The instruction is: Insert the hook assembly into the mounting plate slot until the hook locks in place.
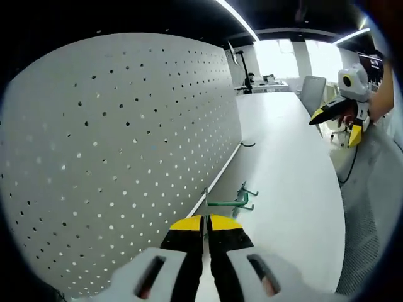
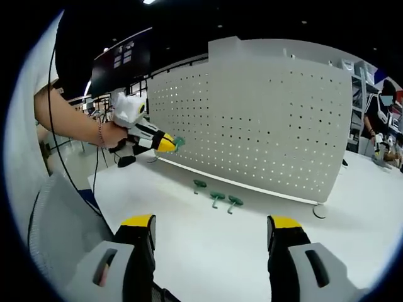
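Two grippers are working at a white table (image 1: pixel 283 163) w/ a tall perforated mounting plate (image 1: pixel 126 138) standing on it. Going L to R in the left gripper view: the plate is filling the left side, its holes looking bare as far as I can tell. The left gripper (image 1: pixel 206 221) is pinching narrow, tips nearly together, on what looks like the green hook assembly (image 1: pixel 230 202), which is sticking out just past the tips, near the plate's bottom edge. It's probably being held low and along the plate so the prongs can be lined up w/ a row of holes, but the hook isn't seated yet. Further right, the right gripper (image 1: pixel 343 119) is hanging well apart from the plate, prob. staying clear so nothing blocks the work. In the right gripper view, L to R: a person's arm (image 2: pixel 69 119) is carrying the left gripper beside the plate's left end, w/ a bit of green at its tips. Then 3 spare green hooks (image 2: pixel 217 197) are lying on the table just in front of the plate, loose, not in any tray or bin. The right gripper's jaws are standing wide, w/ nothing between them. The plate's holes are the only receivers here.
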Demonstrator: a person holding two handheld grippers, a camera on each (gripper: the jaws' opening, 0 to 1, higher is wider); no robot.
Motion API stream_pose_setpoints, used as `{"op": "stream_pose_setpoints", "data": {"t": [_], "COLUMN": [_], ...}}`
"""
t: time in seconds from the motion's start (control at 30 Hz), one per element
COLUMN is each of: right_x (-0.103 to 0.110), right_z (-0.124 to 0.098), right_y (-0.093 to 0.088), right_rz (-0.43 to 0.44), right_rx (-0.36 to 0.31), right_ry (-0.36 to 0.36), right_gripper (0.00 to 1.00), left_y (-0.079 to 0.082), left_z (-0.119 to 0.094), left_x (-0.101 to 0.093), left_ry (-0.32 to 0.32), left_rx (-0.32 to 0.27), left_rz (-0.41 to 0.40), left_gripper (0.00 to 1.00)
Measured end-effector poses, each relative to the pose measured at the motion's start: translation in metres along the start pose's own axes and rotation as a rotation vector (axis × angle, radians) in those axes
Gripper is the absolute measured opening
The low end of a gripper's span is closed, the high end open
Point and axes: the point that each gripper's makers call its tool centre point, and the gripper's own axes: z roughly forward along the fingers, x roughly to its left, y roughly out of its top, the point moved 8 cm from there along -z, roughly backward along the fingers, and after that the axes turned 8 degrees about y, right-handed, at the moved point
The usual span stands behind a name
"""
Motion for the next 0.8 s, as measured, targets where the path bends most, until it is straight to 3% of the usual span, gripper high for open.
{"op": "stream_pose_setpoints", "data": {"t": [0.4, 0.8], "right_x": [0.003, 0.005], "right_z": [0.000, 0.001], "right_y": [0.012, 0.016], "right_rz": [-0.007, -0.014], "right_rx": [-0.029, -0.037], "right_ry": [0.009, 0.022], "right_gripper": [0.70, 0.69], "left_y": [0.023, 0.031], "left_z": [-0.018, -0.034], "left_x": [-0.014, -0.025], "left_ry": [0.044, 0.064], "left_rx": [-0.124, -0.210], "left_rz": [-0.080, -0.179], "left_gripper": [0.01, 0.02]}}
